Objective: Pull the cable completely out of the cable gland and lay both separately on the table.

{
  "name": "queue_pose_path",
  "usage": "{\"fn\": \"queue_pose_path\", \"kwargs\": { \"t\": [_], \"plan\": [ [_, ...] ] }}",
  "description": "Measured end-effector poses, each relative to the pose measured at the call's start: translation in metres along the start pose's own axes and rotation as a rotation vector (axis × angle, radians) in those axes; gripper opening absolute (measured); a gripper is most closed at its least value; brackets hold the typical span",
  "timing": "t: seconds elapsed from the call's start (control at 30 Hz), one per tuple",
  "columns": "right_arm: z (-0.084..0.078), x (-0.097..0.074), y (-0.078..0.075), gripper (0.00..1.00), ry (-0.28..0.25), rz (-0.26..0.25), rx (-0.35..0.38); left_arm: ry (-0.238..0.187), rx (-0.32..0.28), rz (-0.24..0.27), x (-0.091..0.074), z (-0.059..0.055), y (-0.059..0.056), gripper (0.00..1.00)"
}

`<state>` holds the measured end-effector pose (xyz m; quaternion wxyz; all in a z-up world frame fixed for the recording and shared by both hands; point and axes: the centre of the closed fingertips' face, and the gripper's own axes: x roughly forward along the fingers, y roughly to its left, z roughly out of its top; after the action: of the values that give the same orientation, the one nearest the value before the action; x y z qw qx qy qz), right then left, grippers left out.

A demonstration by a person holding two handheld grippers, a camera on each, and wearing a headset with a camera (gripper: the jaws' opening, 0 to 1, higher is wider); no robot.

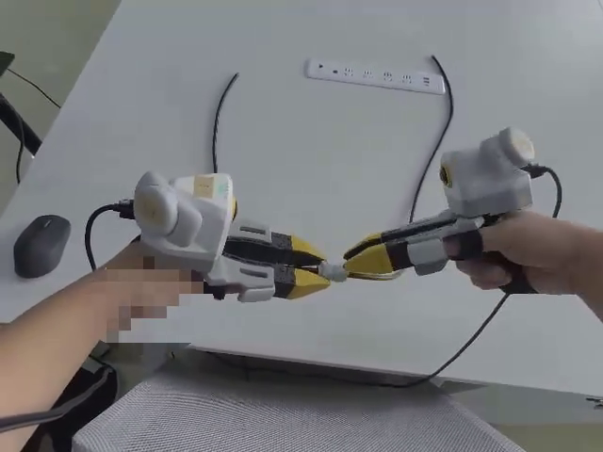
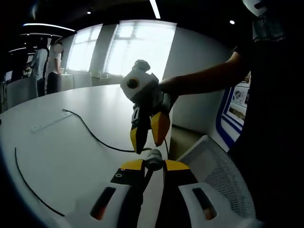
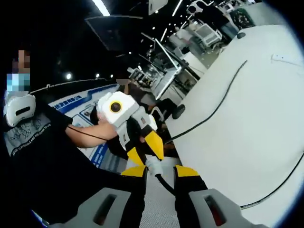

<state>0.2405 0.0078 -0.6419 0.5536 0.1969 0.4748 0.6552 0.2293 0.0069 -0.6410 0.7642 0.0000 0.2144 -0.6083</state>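
The left gripper [image 1: 323,272] is clenched on the cable gland [image 1: 335,271], which sits right between its yellow tips, held in the air over the table [image 1: 311,151]; the right gripper [image 1: 350,257] meets it tip to tip from the opposite side. The black cable [image 3: 164,183] leaves the gland and runs back between the right gripper's jaws; they stand slightly apart around it, and I cannot tell whether they pinch it.
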Motion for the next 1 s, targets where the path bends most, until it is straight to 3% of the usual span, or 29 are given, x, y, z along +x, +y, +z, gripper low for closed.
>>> {"fn": "queue_pose_path", "kwargs": {
  "t": [0.07, 0.13, 0.2, 0.4, 0.73, 0.87, 1.0],
  "plan": [
    [-0.002, 0.003, -0.007, 0.17, 0.012, -0.013, -0.024, 0.000, 0.012, -0.001, 0.000, 0.001, 0.000, 0.15],
    [-0.005, 0.006, 0.003, 0.17, 0.025, 0.060, 0.034, 0.003, 0.020, -0.005, 0.000, 0.001, -0.001, 0.15],
    [-0.005, 0.007, 0.007, 0.16, 0.031, 0.094, 0.056, 0.004, 0.024, -0.008, 0.000, 0.002, -0.001, 0.15],
    [-0.007, 0.010, 0.006, 0.13, 0.069, 0.127, 0.118, 0.010, 0.045, -0.018, 0.002, 0.006, -0.002, 0.15],
    [-0.012, 0.009, 0.010, 0.10, 0.108, 0.162, 0.118, 0.030, 0.059, -0.040, 0.005, 0.006, -0.004, 0.15],
    [-0.016, 0.010, 0.007, 0.09, 0.143, 0.119, 0.022, 0.040, 0.048, -0.043, 0.007, 0.003, -0.005, 0.15],
    [-0.018, 0.012, 0.006, 0.09, 0.183, 0.049, -0.159, 0.046, 0.026, -0.037, 0.007, -0.001, -0.005, 0.15]
  ]
}}
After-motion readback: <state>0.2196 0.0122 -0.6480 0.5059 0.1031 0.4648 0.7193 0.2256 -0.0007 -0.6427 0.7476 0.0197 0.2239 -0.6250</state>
